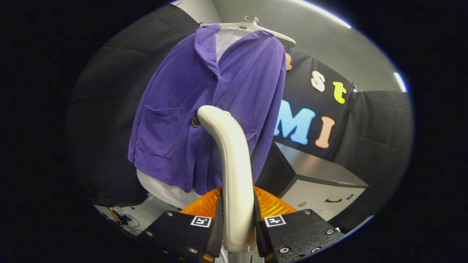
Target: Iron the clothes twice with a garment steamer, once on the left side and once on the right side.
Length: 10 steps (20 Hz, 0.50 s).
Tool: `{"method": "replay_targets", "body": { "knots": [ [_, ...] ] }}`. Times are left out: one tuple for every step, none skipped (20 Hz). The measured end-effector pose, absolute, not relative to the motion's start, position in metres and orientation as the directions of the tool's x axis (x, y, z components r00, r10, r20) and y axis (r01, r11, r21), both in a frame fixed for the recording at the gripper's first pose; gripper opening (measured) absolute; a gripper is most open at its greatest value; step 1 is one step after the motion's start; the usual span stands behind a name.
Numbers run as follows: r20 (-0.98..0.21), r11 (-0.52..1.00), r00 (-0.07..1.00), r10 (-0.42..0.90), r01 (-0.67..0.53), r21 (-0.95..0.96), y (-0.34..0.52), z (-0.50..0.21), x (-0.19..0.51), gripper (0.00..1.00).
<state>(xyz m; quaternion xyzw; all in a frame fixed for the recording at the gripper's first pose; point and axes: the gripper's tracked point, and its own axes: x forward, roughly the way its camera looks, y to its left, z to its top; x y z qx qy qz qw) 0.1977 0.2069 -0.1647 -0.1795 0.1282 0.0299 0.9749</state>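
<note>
Gripper (237,233) fingers clamped on steamer (234,171), head at jacket (204,109) middle. Looks mid-pass; next likely needs a stroke along one side.

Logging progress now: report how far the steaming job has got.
Done: the gripper is shut on the cream curved steamer handle, both fingers pressing it. In hand: its head reaches the purple corduroy jacket near the middle buttons. Left: I cannot tell whether either side pass is finished.
</note>
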Motion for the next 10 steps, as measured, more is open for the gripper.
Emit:
{"method": "replay_targets", "body": {
  "knots": [
    [-0.267, 0.932, 0.963, 0.018, -0.114, -0.345, 0.206, -0.166, 0.198, 0.38],
    [-0.272, 0.93, 0.962, 0.026, -0.123, -0.347, 0.204, -0.168, 0.2, 0.38],
    [-0.28, 0.93, 0.959, 0.035, -0.134, -0.341, 0.202, -0.169, 0.2, 0.38],
    [-0.288, 0.932, 0.957, 0.045, -0.145, -0.334, 0.2, -0.171, 0.2, 0.38],
    [-0.291, 0.933, 0.955, 0.056, -0.154, -0.325, 0.198, -0.172, 0.2, 0.38],
    [-0.293, 0.934, 0.954, 0.067, -0.163, -0.318, 0.196, -0.173, 0.2, 0.38],
    [-0.297, 0.933, 0.952, 0.077, -0.174, -0.314, 0.195, -0.176, 0.199, 0.38],
    [-0.306, 0.933, 0.948, 0.09, -0.188, -0.307, 0.194, -0.18, 0.197, 0.38],
    [-0.32, 0.932, 0.941, 0.107, -0.207, -0.296, 0.194, -0.186, 0.195, 0.38],
    [-0.336, 0.931, 0.934, 0.123, -0.226, -0.287, 0.194, -0.193, 0.192, 0.38]
  ]
}}
